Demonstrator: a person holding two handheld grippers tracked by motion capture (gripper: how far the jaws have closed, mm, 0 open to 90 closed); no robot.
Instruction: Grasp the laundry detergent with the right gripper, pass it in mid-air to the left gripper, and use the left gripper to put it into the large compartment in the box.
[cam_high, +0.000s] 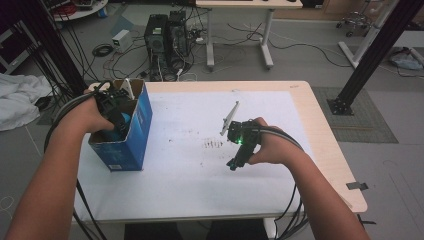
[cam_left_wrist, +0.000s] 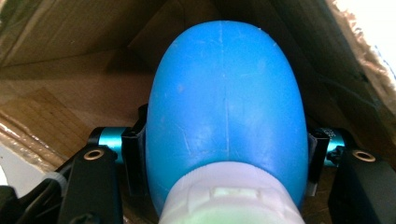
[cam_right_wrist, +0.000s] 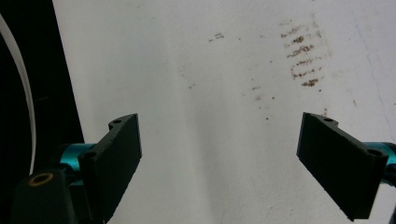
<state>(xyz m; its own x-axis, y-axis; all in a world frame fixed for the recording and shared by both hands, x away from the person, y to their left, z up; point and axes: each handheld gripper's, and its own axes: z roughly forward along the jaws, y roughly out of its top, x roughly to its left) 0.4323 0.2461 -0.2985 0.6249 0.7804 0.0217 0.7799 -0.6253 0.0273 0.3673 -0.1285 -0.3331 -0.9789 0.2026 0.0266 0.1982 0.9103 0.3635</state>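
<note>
Blue bottle (cam_left_wrist: 226, 112) with a white cap, clamped at its sides between the jaws of the left gripper (cam_high: 111, 111), sits low inside an open blue cardboard box (cam_high: 134, 134) at the left edge of the white-covered table (cam_high: 190, 185). The box stands upright, flaps open, its brown inner walls close around the bottle on every side; whether anything else lies in it cannot be told. To set the bottle down well, the person would likely need to keep it clear of the carton's walls and let it touch the bottom before releasing, since a knock against a flap could tip the box. Near mid-table the right gripper (cam_high: 239, 150) is held just over the cloth, jaws spread wide and holding nothing, beside a patch of brown smudges (cam_right_wrist: 303, 56)
</note>
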